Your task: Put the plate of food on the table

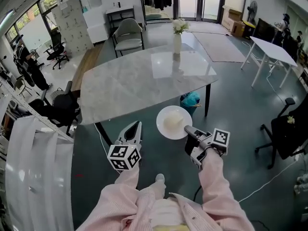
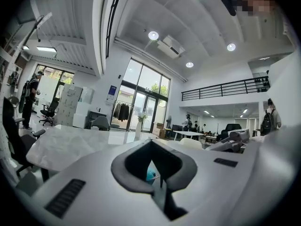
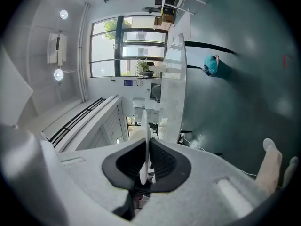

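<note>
Head view shows a wide office room with a dark floor (image 1: 231,95). The marble table (image 1: 130,88) lies ahead, bare but for a vase (image 1: 177,41) near its far edge. The white plate (image 1: 162,130) hangs just beside the near edge, over the floor and not yet above the top. My right gripper (image 1: 188,129) pinches its rim; the left gripper (image 1: 136,126) is pressed together, empty. I'd keep the plate level, carry it forward past the edge, then lower it flat. The pale food (image 1: 174,121) is too blurred to name.

A pale marble table (image 1: 130,85) stands on the dark floor (image 1: 231,95); a white vase (image 1: 177,42) of flowers (image 1: 180,26) stands near its far edge
</note>
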Demonstrator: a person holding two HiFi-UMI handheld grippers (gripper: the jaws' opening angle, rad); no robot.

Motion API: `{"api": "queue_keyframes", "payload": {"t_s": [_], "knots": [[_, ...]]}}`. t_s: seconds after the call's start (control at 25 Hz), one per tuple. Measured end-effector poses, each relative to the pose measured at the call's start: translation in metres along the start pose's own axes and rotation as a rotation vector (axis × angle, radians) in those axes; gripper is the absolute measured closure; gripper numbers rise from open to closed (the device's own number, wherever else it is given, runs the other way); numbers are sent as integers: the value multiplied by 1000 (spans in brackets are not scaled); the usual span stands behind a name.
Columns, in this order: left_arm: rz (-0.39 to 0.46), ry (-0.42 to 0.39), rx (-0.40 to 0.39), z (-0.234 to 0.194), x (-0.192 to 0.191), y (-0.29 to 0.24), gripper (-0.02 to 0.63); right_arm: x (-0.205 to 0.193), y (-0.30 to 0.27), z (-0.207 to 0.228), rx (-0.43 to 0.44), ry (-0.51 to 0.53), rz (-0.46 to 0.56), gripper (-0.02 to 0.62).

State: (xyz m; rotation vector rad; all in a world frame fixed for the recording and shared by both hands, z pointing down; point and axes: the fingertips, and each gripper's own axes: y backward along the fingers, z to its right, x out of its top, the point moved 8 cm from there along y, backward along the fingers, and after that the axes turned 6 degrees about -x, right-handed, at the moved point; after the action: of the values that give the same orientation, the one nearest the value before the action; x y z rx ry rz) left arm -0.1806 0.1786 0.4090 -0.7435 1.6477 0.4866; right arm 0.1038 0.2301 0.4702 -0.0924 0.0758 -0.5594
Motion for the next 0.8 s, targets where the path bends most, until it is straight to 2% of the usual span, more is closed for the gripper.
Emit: {"api": "queue_keyframes", "payload": {"t_s": [0.44,0.8], "knots": [[-25,14,-78,-49,1,-79,609,46,-52,10,-4,-7,59,577],[-47,47,-88,-87,4,-131,609,85,-98,12,-24,-27,70,578]]}}
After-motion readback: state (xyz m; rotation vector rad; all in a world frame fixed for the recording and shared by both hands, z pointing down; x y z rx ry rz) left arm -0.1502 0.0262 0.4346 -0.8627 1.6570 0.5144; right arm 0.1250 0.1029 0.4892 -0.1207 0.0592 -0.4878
